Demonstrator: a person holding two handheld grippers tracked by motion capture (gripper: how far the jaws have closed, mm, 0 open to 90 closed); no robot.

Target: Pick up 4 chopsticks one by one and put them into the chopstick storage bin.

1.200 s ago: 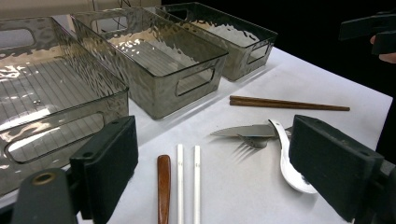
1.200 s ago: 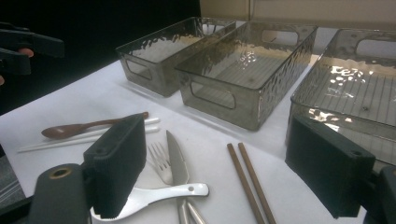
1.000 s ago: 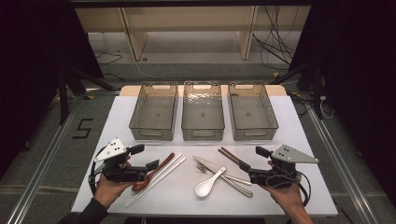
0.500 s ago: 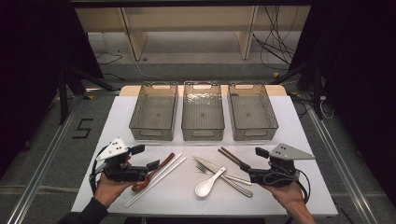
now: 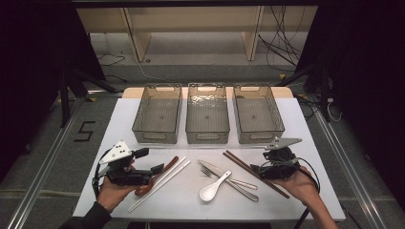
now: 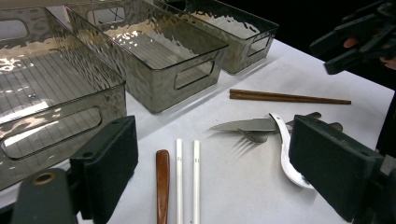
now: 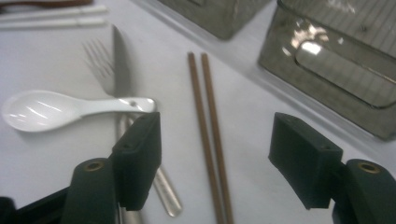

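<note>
Two brown chopsticks lie untouched between the closing, still-wide right tongs.

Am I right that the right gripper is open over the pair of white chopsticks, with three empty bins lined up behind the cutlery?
Not quite: the right gripper is open over the brown chopsticks, as the right gripper view shows. The white chopsticks lie near the left gripper. The rest holds: the three bins are empty and stand in a row behind the cutlery.
</note>
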